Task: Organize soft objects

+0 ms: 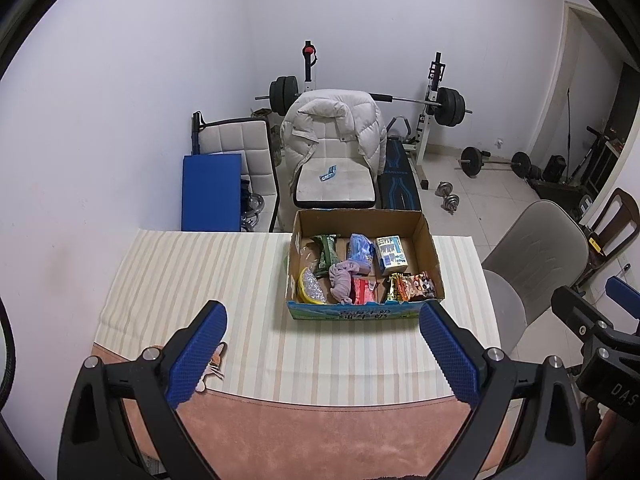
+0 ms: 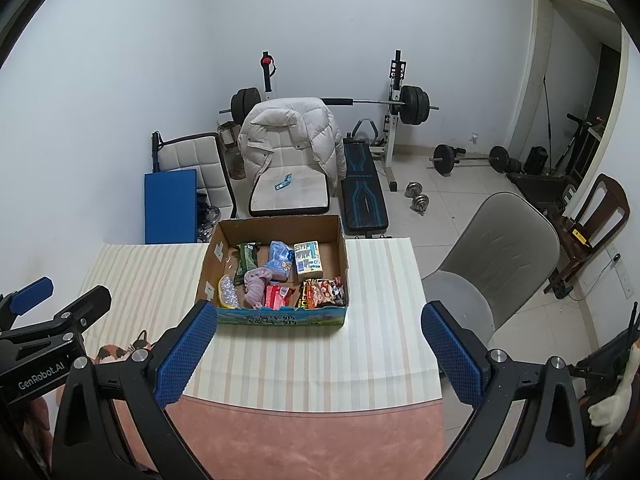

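soft stuff sat in the box (image 1: 362, 314) | looked done | both grippers' jaws wide, empty, near it

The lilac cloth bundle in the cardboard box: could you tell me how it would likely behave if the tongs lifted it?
The lilac cloth bundle lies crumpled in folds, so it is probably floppy and would droop and unfurl when lifted. It looks light for its bulk. Packed among packets in the cardboard box, a trailing end might drag a neighbour such as the red packet.
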The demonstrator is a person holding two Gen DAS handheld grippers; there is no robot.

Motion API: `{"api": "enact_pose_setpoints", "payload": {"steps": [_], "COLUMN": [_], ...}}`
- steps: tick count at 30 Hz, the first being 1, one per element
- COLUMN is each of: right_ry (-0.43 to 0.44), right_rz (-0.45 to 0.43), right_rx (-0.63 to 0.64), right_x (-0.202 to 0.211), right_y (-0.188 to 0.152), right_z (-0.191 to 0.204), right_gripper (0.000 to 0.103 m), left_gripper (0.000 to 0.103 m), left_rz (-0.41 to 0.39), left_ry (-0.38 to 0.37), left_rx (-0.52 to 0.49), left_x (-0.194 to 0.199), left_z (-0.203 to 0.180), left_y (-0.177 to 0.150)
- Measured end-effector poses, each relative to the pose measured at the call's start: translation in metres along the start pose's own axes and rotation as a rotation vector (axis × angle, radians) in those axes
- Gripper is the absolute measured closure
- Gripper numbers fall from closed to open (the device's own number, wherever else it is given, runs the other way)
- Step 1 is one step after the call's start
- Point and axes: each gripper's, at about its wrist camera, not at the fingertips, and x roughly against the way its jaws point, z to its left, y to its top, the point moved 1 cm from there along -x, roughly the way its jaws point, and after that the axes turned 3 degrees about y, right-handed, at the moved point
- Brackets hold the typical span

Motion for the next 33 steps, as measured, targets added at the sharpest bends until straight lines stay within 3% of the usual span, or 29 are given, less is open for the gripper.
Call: {"api": "enact_pose_setpoints", "payload": {"steps": [33], "right_ry": [-0.011], "right_rz": [-0.019], "right_rx": [-0.015], "right_x": [0.016], "right_y": [0.005], "right_z": [0.009], "right_gripper": [0.0], "left_gripper": [0.004], "left_rz": [-0.005], "left_ry": [-0.006], "left_rx": [-0.004], "left_x": [0.002], "left_z": [0.001], "left_y": [0.004]}}
